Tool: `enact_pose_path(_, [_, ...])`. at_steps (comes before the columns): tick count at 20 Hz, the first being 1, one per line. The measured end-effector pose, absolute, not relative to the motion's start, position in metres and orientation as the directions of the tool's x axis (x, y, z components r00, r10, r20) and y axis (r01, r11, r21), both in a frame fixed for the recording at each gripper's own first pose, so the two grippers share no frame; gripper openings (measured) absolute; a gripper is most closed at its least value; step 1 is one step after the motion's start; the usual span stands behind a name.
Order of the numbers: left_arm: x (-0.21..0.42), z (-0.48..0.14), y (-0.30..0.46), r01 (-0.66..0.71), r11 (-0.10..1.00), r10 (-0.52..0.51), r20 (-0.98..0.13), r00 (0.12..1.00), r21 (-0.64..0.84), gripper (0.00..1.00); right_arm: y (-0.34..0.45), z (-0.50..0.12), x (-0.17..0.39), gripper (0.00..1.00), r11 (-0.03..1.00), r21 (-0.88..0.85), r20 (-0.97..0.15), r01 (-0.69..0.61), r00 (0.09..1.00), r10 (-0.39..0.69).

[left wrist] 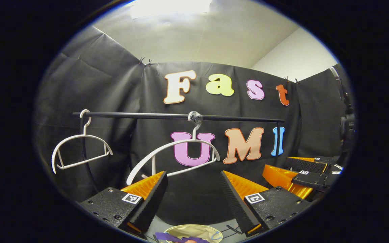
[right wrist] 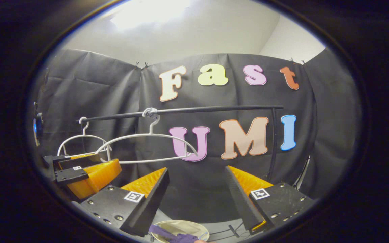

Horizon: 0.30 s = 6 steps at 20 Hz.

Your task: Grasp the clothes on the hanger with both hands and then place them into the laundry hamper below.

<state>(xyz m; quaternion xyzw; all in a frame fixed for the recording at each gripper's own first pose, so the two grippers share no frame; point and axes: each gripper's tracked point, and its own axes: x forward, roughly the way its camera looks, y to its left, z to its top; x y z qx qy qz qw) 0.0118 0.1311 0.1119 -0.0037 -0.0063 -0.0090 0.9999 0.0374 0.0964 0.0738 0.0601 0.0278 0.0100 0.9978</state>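
Observation:
Two bare white hangers hang from a black rail (left wrist: 147, 115): one at the left (left wrist: 79, 148), one in the middle (left wrist: 177, 157). In the right gripper view the same hangers (right wrist: 147, 146) hang on the rail (right wrist: 214, 109). Below, a pale round hamper (left wrist: 194, 232) holds purple cloth (left wrist: 177, 238); the right gripper view shows the hamper (right wrist: 181, 226) with the purple cloth (right wrist: 174, 236) in it. My left gripper (left wrist: 193, 189) is open and holds nothing. My right gripper (right wrist: 196, 189) is open too, and also appears at the right of the left gripper view (left wrist: 302, 175).
The rail stands on a black upright post (right wrist: 275, 141) at the right. Black cloth walls close the booth behind and at both sides. The left gripper (right wrist: 79, 172) shows at the lower left of the right gripper view, close to the left hanger.

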Motion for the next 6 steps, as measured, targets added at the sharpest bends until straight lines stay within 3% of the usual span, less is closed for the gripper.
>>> enact_pose_path(6, [0.002, 0.117, 0.124, 0.038, 0.999, -0.038, 0.013, 0.999, -0.002, 0.92, 0.088, 0.077, 0.015, 0.94, 0.993, 0.121, -0.062, 0.015, 0.998, -0.008])
